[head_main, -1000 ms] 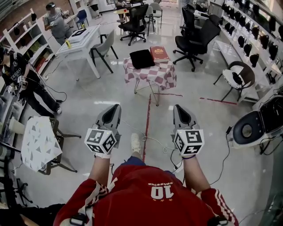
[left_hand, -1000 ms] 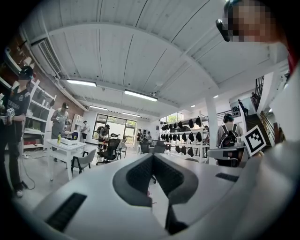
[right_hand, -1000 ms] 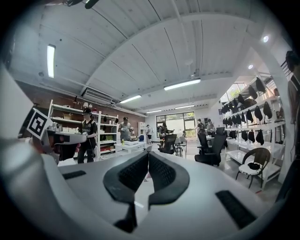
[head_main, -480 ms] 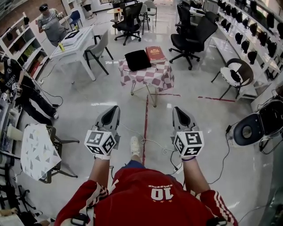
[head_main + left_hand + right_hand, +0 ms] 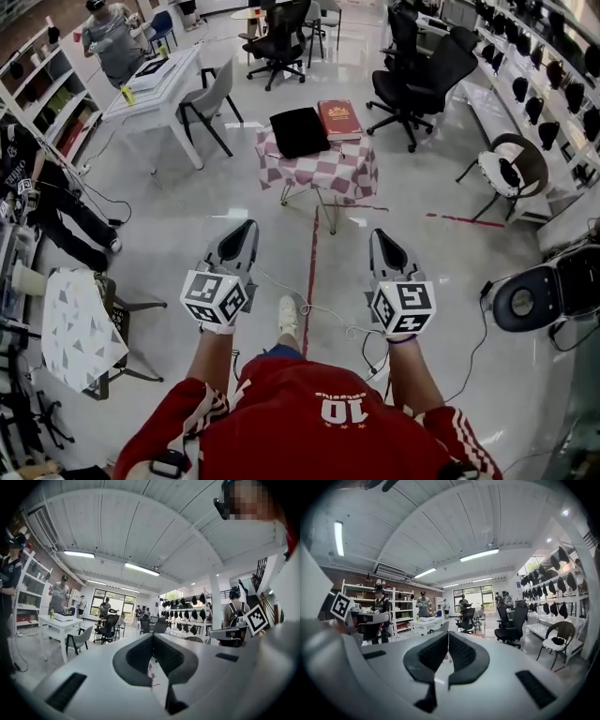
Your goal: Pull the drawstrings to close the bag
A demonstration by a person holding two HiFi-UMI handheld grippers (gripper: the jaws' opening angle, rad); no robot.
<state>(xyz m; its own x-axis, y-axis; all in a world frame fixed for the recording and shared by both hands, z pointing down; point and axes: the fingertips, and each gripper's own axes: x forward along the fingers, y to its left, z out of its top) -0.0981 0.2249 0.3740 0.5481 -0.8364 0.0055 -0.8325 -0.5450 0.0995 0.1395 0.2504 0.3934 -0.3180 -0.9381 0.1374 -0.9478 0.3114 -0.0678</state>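
A black drawstring bag (image 5: 300, 131) lies on a small table with a pink checked cloth (image 5: 323, 173), far ahead of me across the floor. A red book (image 5: 338, 119) lies to its right. My left gripper (image 5: 247, 227) and right gripper (image 5: 380, 235) are held side by side, level, well short of the table. Both are shut with nothing between the jaws. In the left gripper view the left gripper (image 5: 153, 636) has its pads pressed together. The right gripper (image 5: 448, 633) looks the same in its own view. The bag is hidden behind the jaws in both gripper views.
A red tape line (image 5: 311, 262) and a white cable (image 5: 323, 307) run over the floor between me and the table. Black office chairs (image 5: 422, 70) stand behind it, with a white desk (image 5: 155, 84) at the back left. A triangle-patterned side table (image 5: 70, 323) is at my left, a round machine (image 5: 525, 291) at my right.
I have moved forward across the floor, and the checked table sits slightly lower and nearer in the head view. Both grippers travelled along with me, still shut and empty.
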